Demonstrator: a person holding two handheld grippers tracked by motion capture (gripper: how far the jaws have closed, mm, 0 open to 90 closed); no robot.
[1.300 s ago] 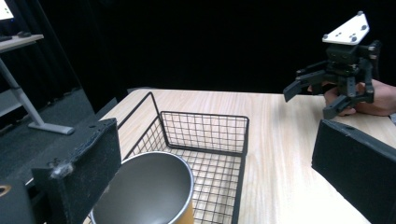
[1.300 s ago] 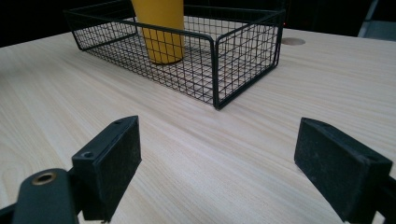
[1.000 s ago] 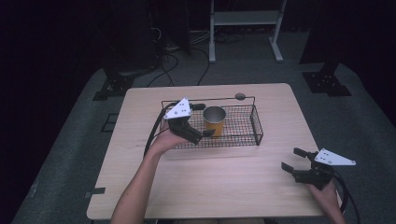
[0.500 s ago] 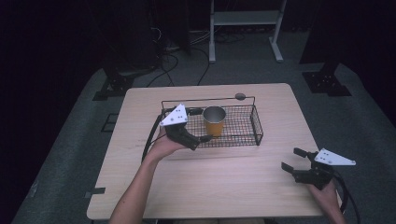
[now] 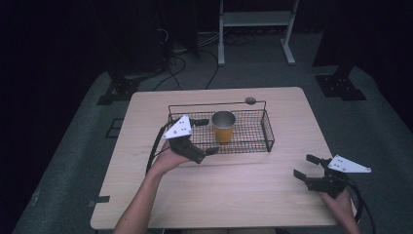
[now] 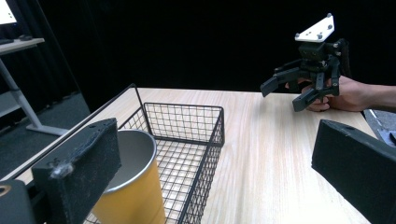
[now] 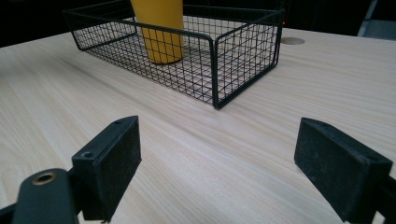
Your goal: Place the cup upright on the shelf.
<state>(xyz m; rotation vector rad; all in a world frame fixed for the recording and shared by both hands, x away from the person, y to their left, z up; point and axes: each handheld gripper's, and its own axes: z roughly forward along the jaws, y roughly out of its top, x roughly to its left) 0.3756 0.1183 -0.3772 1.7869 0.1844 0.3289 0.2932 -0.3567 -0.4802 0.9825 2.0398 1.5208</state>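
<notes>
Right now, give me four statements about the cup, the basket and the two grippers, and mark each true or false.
1. The yellow cup stands upright inside the wire basket. True.
2. The left gripper is shut on the cup. False: its jaws are open beside the cup.
3. The right gripper holds a spoon. False: it is open and empty.
4. The basket sits on the wooden table. True.
</notes>
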